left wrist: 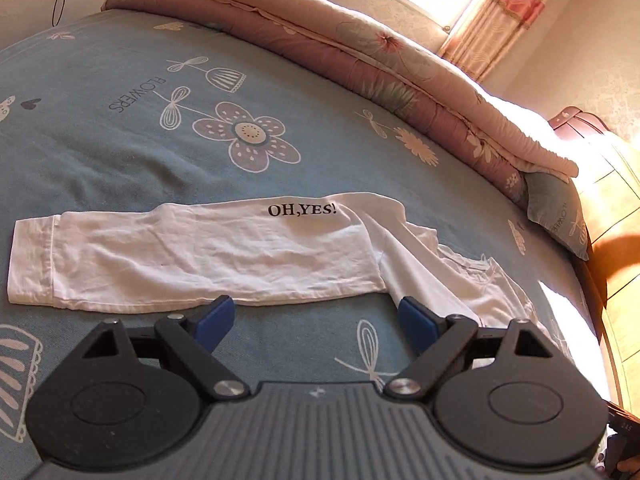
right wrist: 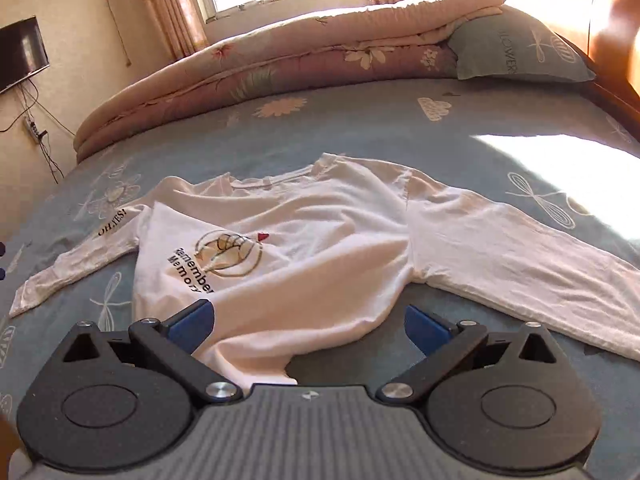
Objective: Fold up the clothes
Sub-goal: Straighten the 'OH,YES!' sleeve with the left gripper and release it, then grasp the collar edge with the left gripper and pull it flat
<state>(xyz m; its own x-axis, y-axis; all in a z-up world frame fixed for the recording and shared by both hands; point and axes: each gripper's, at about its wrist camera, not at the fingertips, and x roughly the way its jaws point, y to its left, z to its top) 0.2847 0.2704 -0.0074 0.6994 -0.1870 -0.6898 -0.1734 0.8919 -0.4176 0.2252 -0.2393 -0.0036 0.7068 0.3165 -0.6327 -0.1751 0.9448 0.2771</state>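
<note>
Shirt (right wrist: 320, 232), white and long-sleeved, lies spread on the blue flowered bedsheet (left wrist: 120, 152), chest print up, both sleeves stretched out sideways. From my left wrist view I see the sleeve marked "OH,YES!" (left wrist: 200, 256) lying flat and straight across the sheet. From the right wrist view, the other sleeve (right wrist: 520, 264) runs out toward the sunlit patch, and the body is rumpled, with its lower part bunched toward the camera.

Left gripper (left wrist: 316, 316): jaws stand wide apart, nothing between them; it hovers just short of the near edge of the marked sleeve. Right gripper (right wrist: 308, 324): jaws also wide apart; shirt fabric lies in the gap below them, but the pads do not press on it.

Handling, as I judge it: thin, light cotton, fully limp, not fragile. It will sag, drag and wrinkle if lifted by one point. I would pinch a single layer at a seam or cuff, where the fabric is thicker, and lift both ends together to keep the fold line straight.
</note>
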